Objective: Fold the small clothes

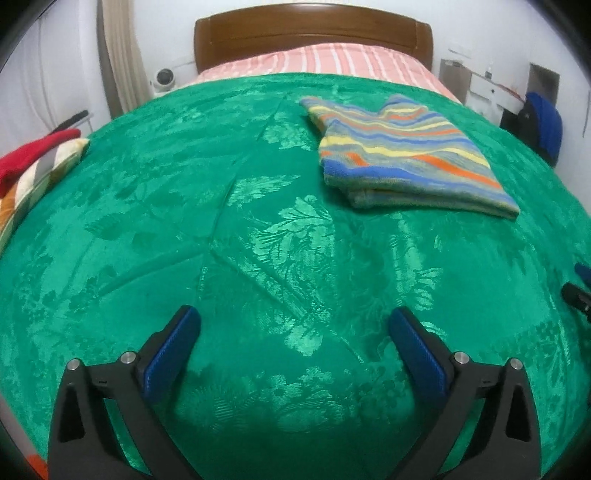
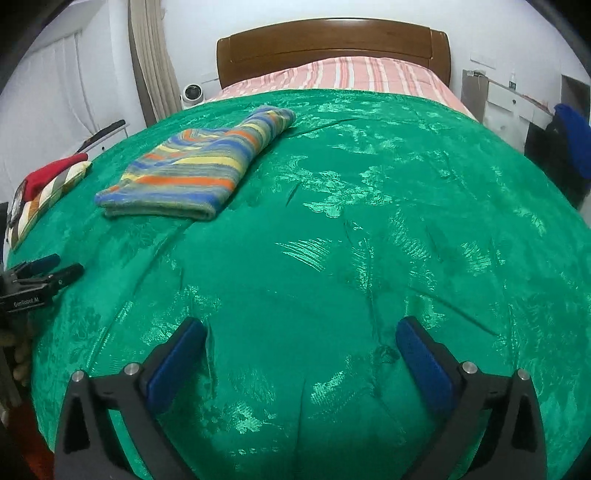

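A bed is seen in both wrist views, covered by a green bedspread (image 1: 258,229) (image 2: 369,229) of glossy damask weave; floral and leaf motifs are picked out by the sheen, and shallow creases run across it. Toward 12 o'clock a pink and white striped sheet (image 1: 325,61) (image 2: 351,75) is exposed, backed by a curved brown wooden headboard (image 1: 314,33) (image 2: 332,44). White walls enclose the room. A beige curtain (image 1: 122,55) (image 2: 151,62) hangs at 11 o'clock, with a small white dome camera (image 1: 164,79) (image 2: 192,94) beside it. At 2 o'clock, white furniture (image 1: 487,92) (image 2: 506,107) and a blue cloth (image 1: 546,125) (image 2: 572,136) are visible at the room's edge. At 9 o'clock on the bed's edge, a red fabric item (image 1: 33,157) (image 2: 51,171) lies on a checked cushion (image 1: 40,173) (image 2: 48,199).

The striped garment (image 1: 402,147) (image 2: 199,166), a soft knit or fleece banded in blue, yellow, orange and grey-green, lies folded into a flat, roughly rectangular stack on the bedspread. It is found at 1 o'clock in the left wrist view and at 10 o'clock in the right wrist view, well apart from both grippers.

The left gripper (image 1: 295,332) (image 2: 55,269) is held above bare bedspread with its jaws spread wide and nothing between them; the blue ribbed pads (image 1: 173,350) are mounted on black arms. The right gripper (image 2: 301,343) (image 1: 580,284) is likewise held with jaws wide apart and empty, its blue pads (image 2: 177,362) facing inward.
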`<state>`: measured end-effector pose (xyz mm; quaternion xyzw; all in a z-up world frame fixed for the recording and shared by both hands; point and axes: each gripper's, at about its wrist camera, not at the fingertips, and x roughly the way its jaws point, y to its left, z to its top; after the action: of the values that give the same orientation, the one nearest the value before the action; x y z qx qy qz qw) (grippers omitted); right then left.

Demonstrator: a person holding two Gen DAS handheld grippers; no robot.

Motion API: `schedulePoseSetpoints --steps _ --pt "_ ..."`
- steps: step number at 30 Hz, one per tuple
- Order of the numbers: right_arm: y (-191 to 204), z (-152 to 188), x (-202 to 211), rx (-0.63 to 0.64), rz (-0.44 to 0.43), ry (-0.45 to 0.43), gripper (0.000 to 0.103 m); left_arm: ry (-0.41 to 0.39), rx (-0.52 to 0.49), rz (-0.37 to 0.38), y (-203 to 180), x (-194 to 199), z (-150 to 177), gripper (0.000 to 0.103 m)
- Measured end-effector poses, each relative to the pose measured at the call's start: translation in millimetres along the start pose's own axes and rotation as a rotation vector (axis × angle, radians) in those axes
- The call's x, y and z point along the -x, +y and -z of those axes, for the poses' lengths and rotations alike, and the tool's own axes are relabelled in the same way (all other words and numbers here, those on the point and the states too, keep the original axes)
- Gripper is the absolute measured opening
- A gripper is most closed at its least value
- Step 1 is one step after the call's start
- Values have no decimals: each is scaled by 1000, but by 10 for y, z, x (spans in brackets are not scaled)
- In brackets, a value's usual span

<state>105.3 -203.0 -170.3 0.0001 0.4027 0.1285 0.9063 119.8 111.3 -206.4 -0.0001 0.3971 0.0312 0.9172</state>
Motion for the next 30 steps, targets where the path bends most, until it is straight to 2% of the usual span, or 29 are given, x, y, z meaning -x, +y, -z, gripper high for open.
schedulePoseSetpoints --steps 12,14,16,17,19,20,22,24,26,28,30 --pt "8 -16 -41 3 7 29 103 25 -16 0 -40 -23 -10 102" --pt "26 -33 -64 11 17 51 103 45 -16 18 -15 -18 -43 102" --pt "37 -64 -73 13 21 79 103 98 -29 57 46 3 -147 102" --pt "41 -103 -76 17 20 114 103 110 -30 76 94 22 -218 102" --pt "42 -214 -67 22 9 182 103 73 -12 111 239 82 -406 102" --pt "22 -299 -40 2 -27 183 103 46 8 132 332 92 -554 102" --pt "-53 -526 -3 -81 -138 123 103 38 69 188 485 -5 -881 102" --pt "-98 -755 -97 -147 -211 96 103 80 140 280 555 -270 -1210 102" --pt "-126 -1051 -366 -228 -312 90 101 155 177 360 511 -645 -1482 102" --pt "-129 -1308 -683 -281 -380 92 96 221 185 400 422 -969 -1638 102" --pt "-117 -1553 -1051 -323 -405 110 86 271 197 402 308 -1271 -1762 102"
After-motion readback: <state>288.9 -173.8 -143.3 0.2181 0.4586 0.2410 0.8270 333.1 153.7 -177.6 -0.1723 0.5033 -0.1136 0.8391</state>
